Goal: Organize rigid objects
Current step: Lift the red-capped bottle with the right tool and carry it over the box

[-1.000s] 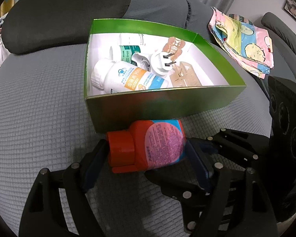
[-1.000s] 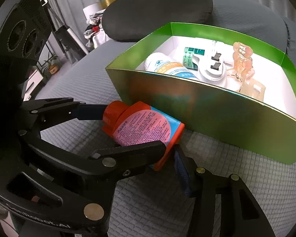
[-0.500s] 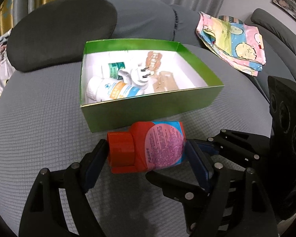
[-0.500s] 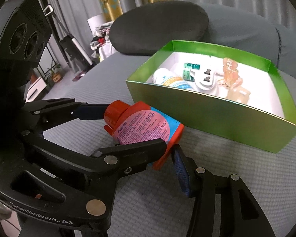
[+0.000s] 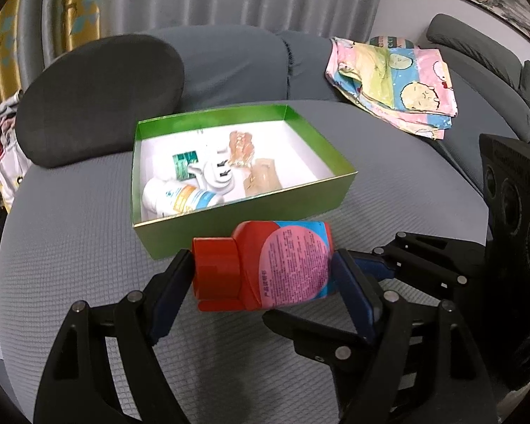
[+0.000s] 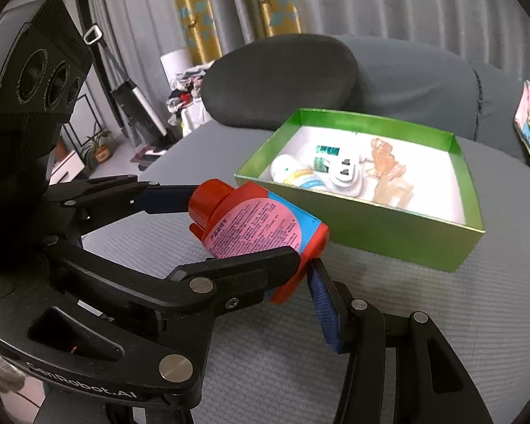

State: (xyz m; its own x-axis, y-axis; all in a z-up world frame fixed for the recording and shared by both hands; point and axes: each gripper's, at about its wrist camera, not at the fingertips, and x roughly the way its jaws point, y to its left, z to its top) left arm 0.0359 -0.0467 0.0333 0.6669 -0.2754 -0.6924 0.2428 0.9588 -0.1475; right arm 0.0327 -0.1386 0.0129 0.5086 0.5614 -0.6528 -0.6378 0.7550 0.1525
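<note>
both claws grip the red bottle (image 5: 265,265) at once, left claw (image 5: 261,275) clamping it end to end, right claw (image 6: 300,261) pinching its base, likely to carry it steadily above the sofa seat (image 5: 70,247) toward the green box (image 5: 243,226).

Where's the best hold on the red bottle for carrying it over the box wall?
I'd take the red bottle end to end, jaws on its flat cap top and flat base, coming from the near side, opposite the green box. It lies crosswise, as the left gripper holds it.
</note>
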